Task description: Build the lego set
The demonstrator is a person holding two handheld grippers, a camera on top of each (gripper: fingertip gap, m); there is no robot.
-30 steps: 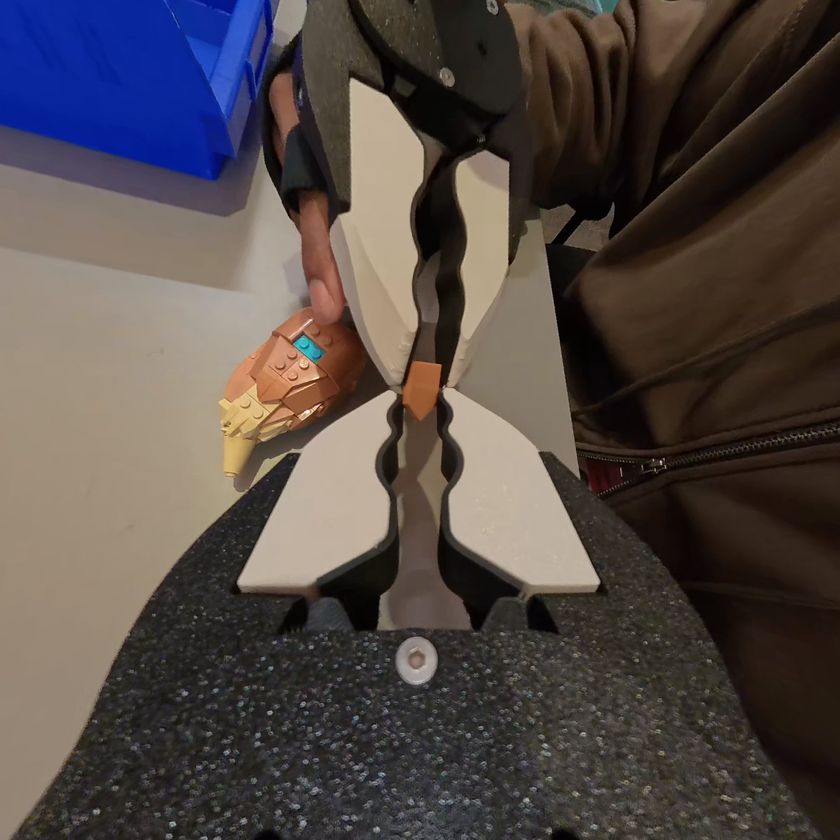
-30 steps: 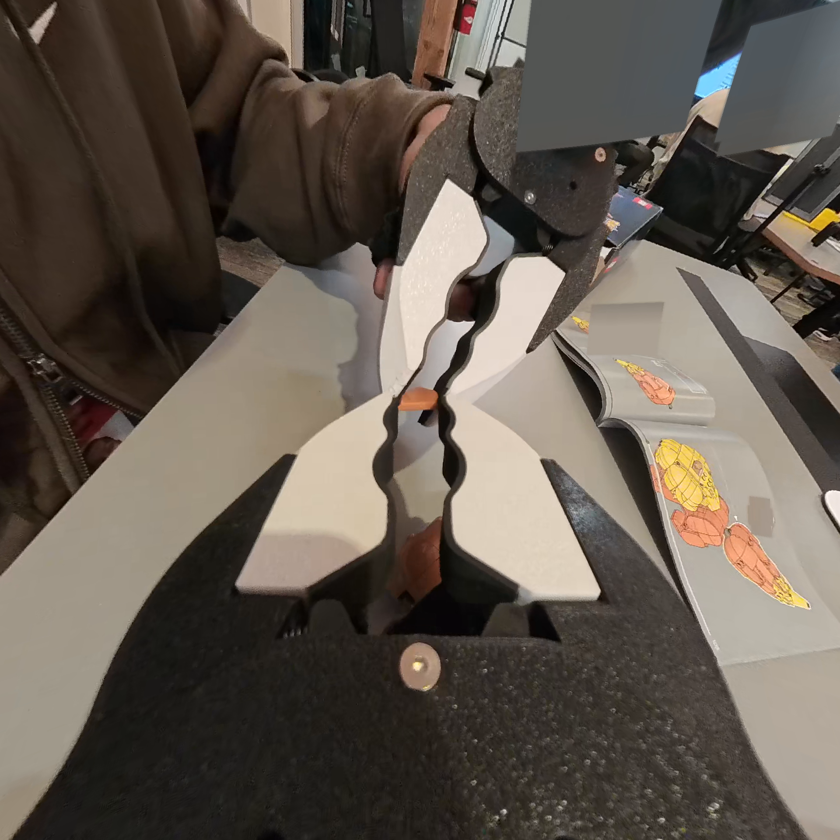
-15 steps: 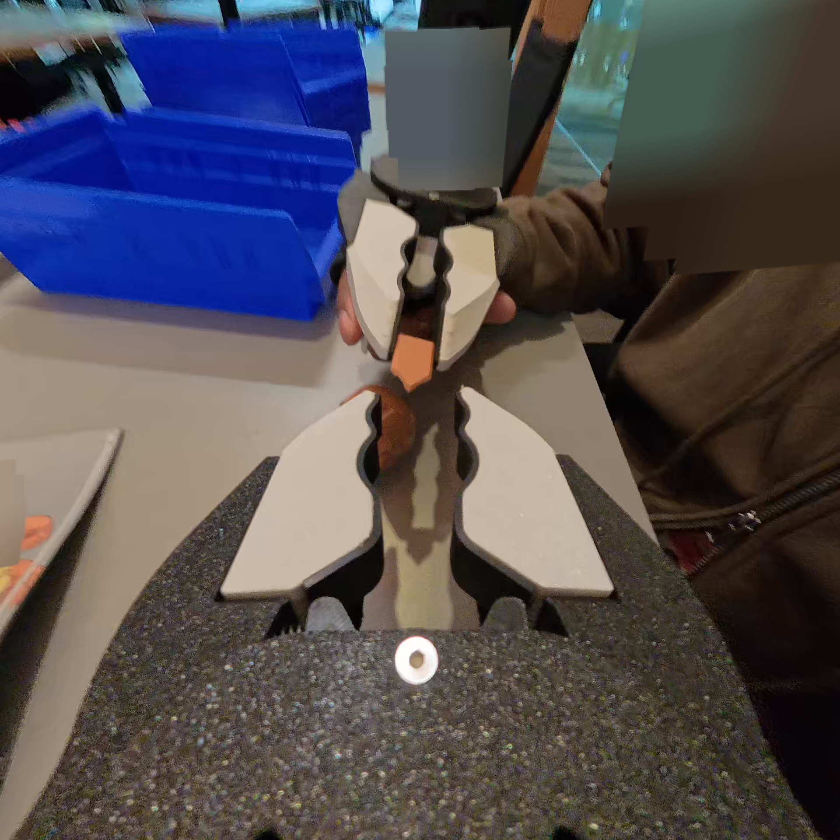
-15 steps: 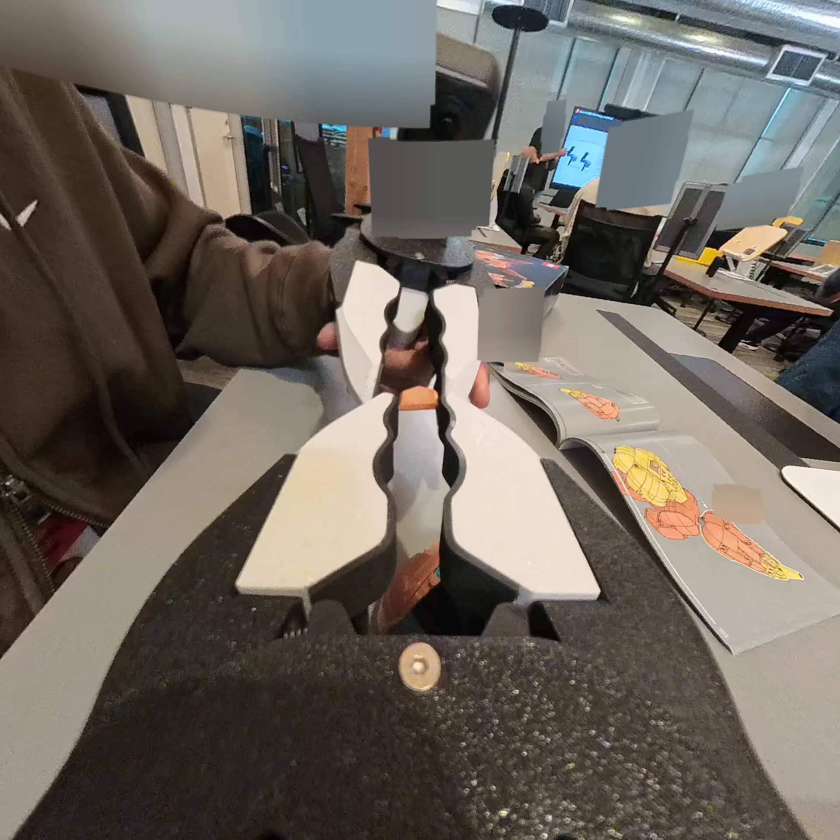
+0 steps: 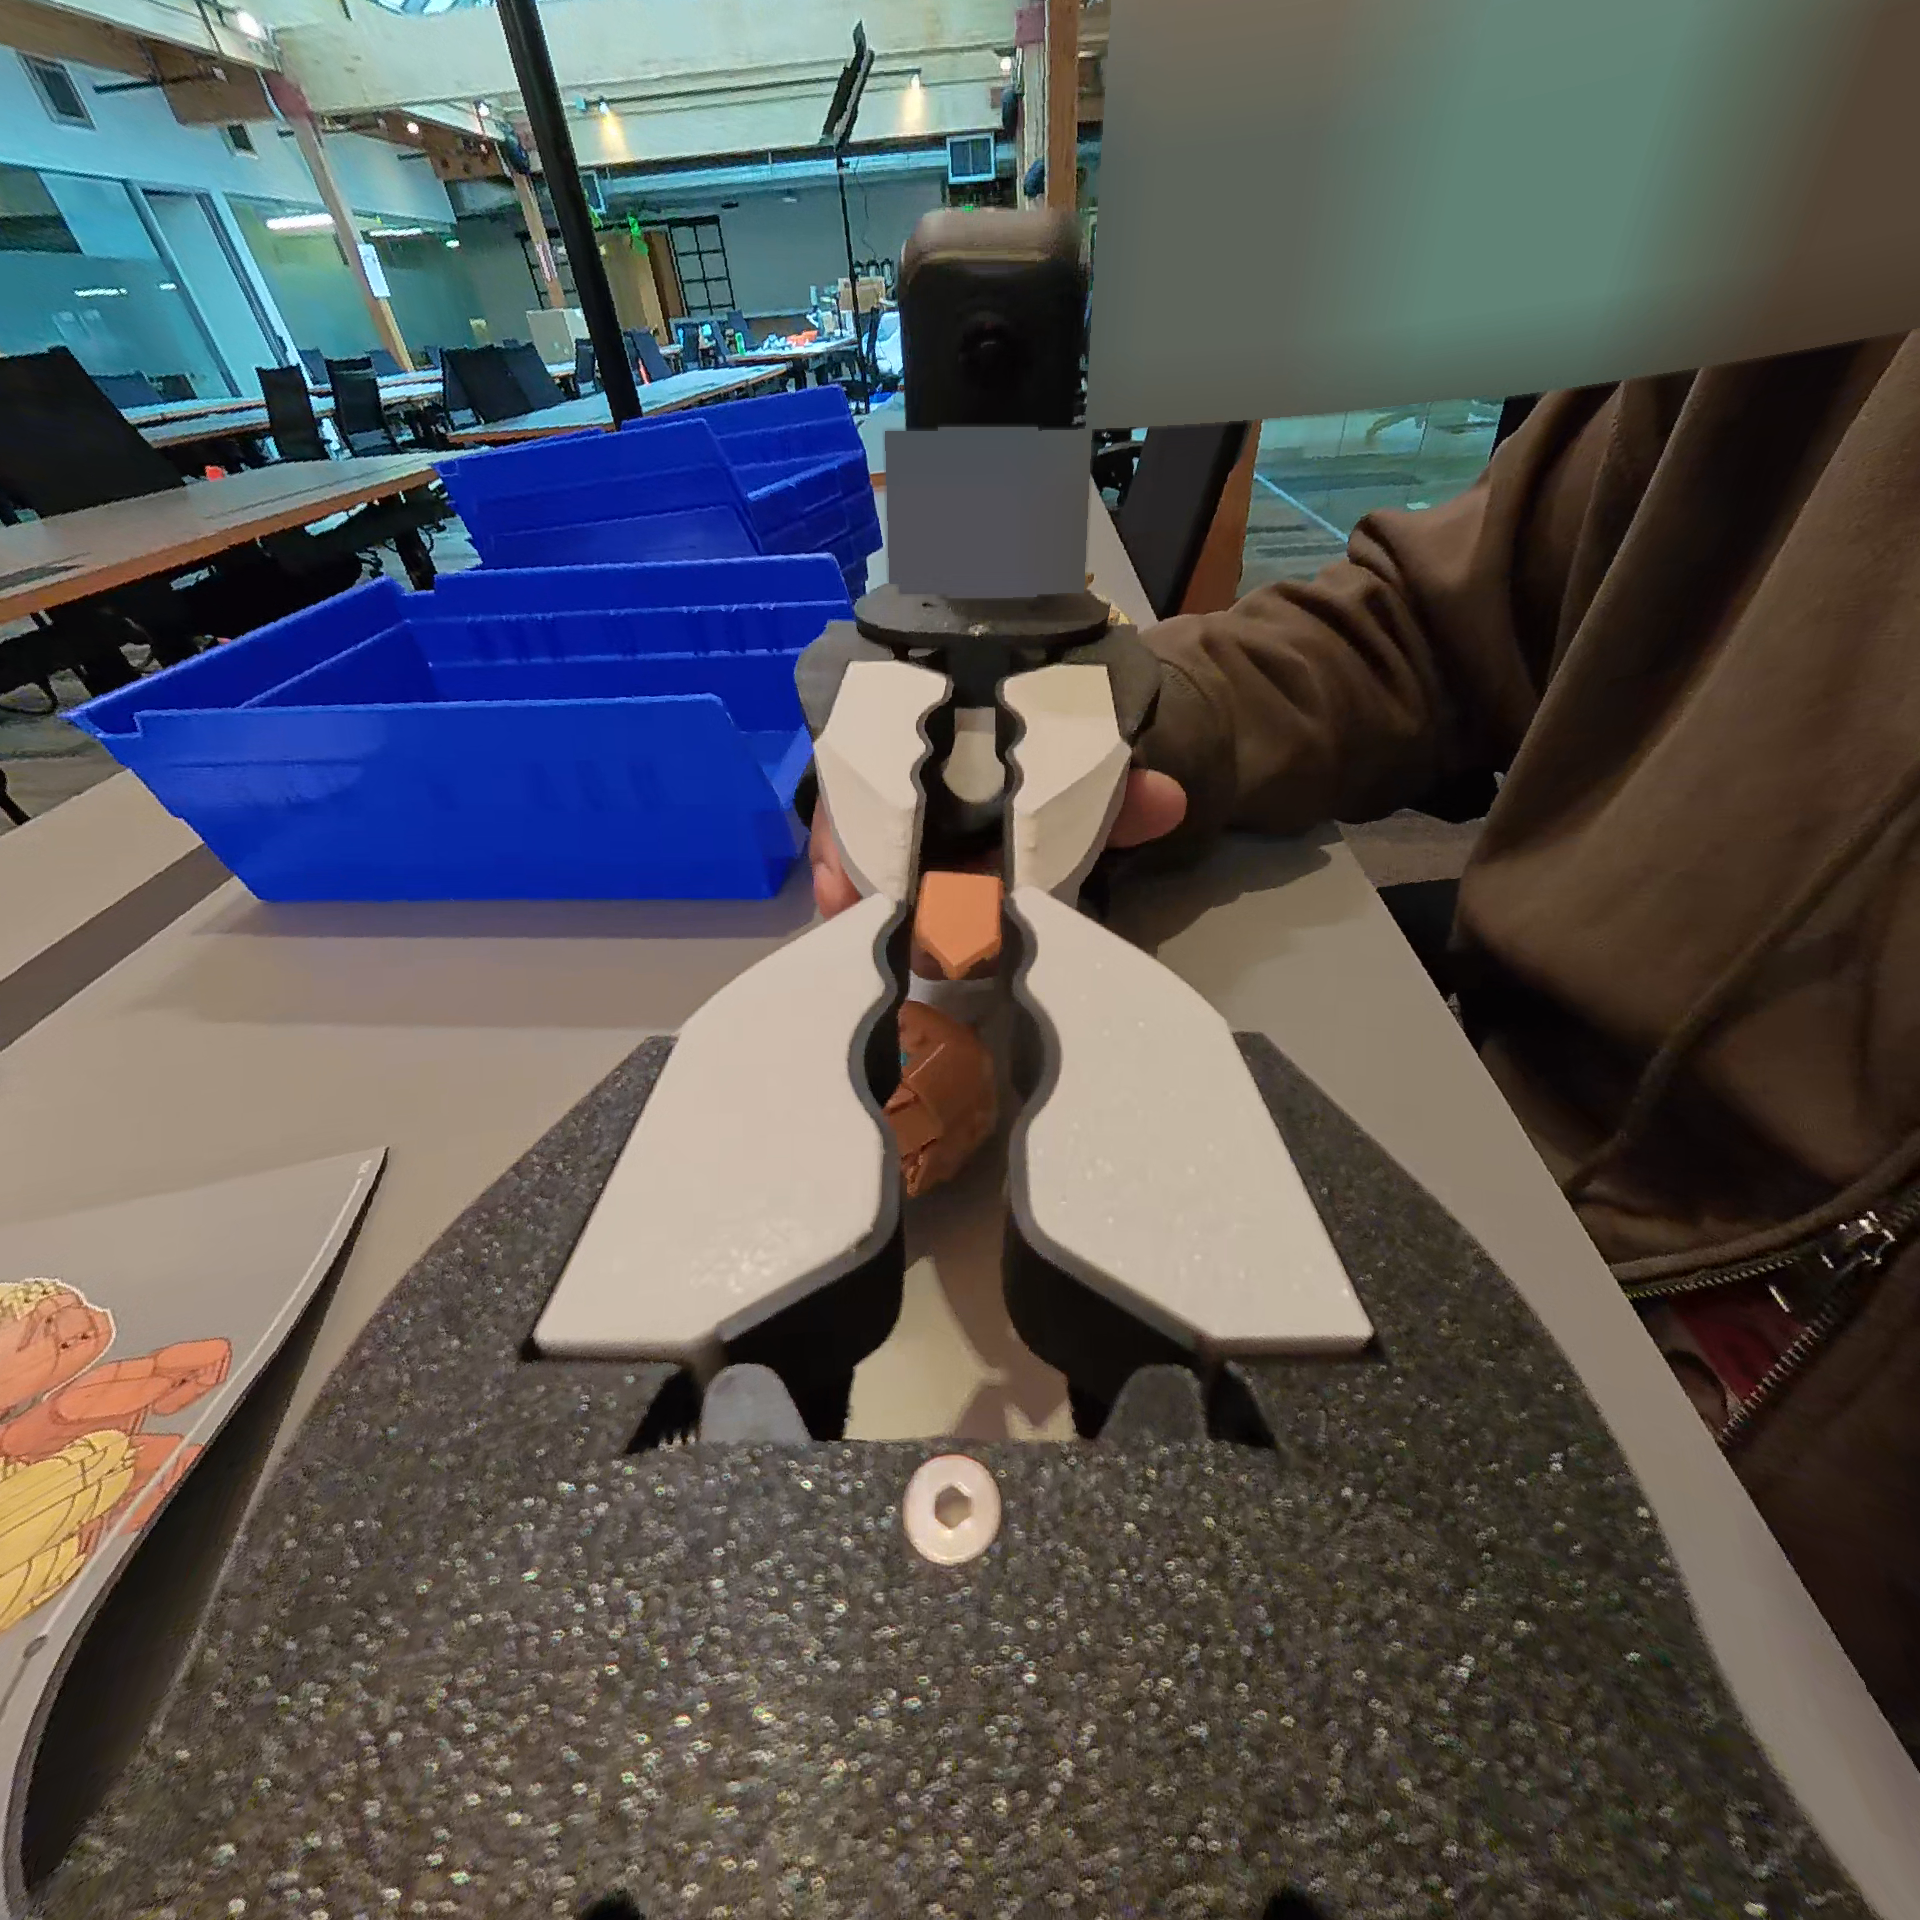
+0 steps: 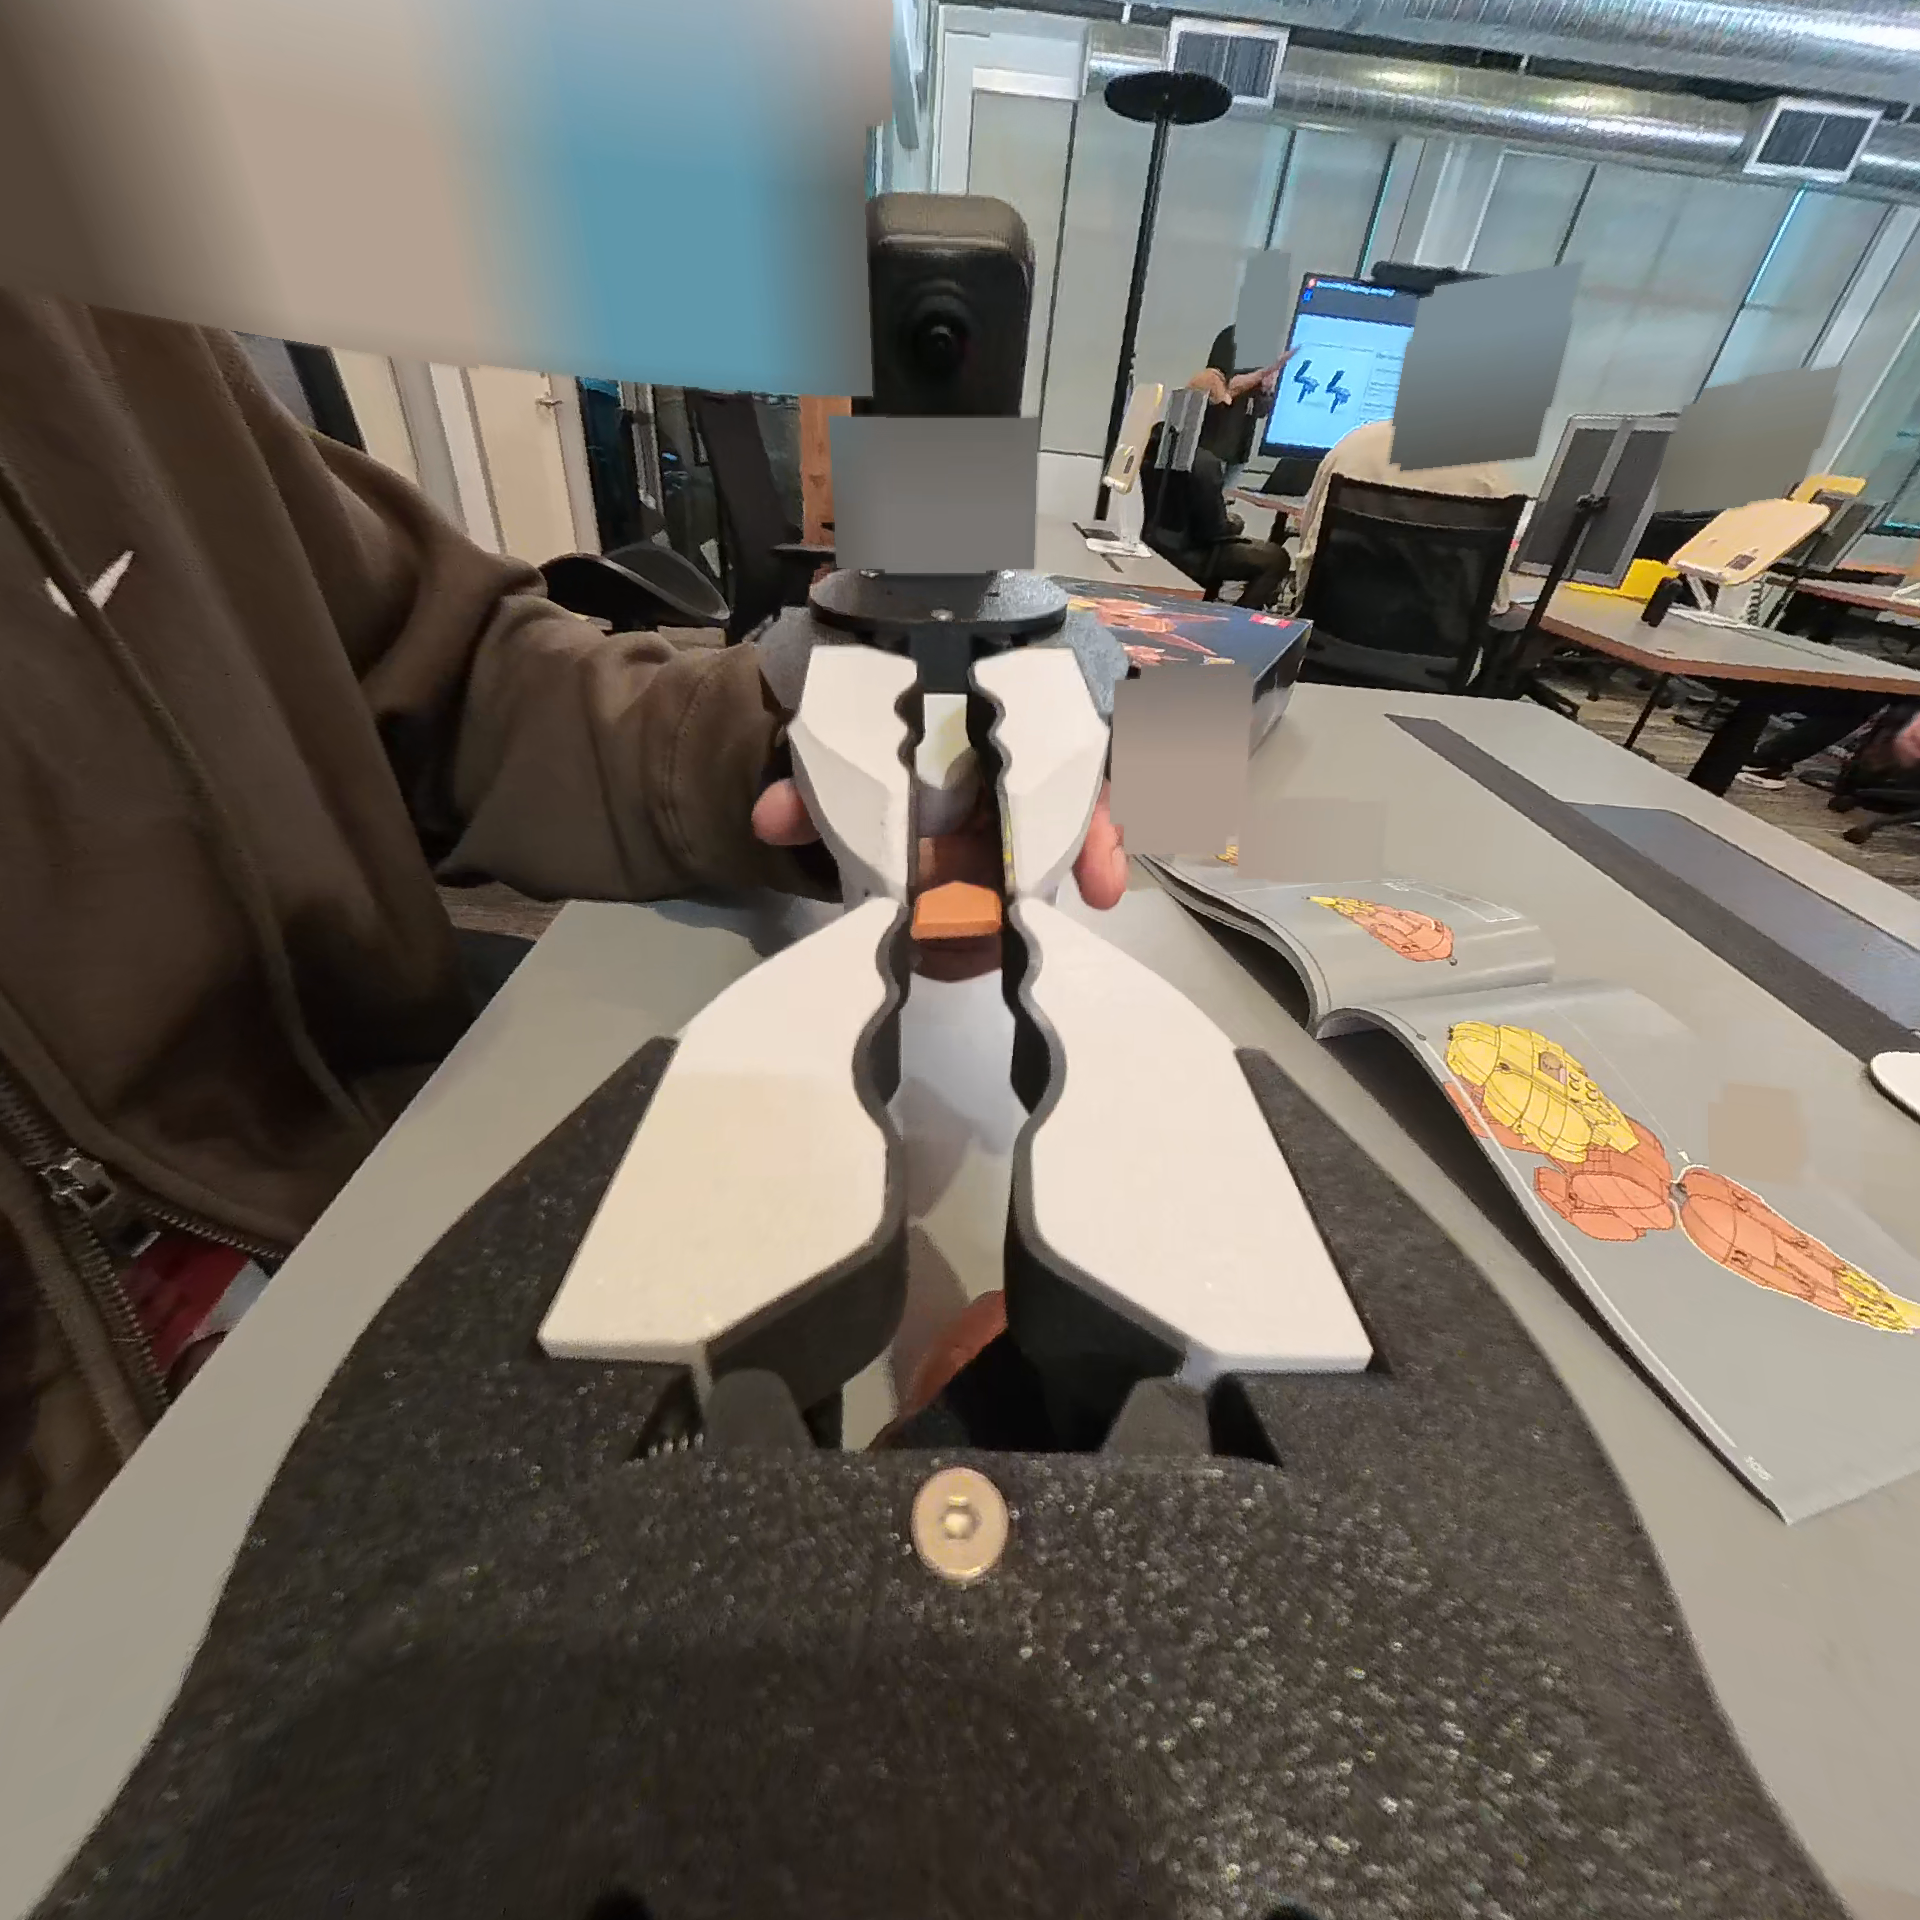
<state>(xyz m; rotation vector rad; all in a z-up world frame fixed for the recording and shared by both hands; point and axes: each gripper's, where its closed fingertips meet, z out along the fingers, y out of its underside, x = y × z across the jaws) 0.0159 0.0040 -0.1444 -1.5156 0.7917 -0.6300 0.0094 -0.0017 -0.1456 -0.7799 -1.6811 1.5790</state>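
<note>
A: What do the grippers look like?
B: Pale grey wavy-edged fingers point(image 5: 769, 1164) in speckled black foam bodies point(image 6: 935, 1662), each with one silver screw point(image 5: 951, 1509).
A: And the person?
B: A brown zipped hoodie point(image 5: 1662, 831).

An orange lego piece point(image 5: 956, 923) sits between pale grey fingers point(image 5: 769, 1132) set in speckled black foam, a brown lego model point(image 5: 940, 1101) below it, plain blue bins point(image 5: 468, 748) to the left, and an orange-and-yellow-printed grey booklet point(image 6: 1621, 1132).

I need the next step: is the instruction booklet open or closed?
Open: the booklet lies with its pages spread, pictures facing up.
</note>
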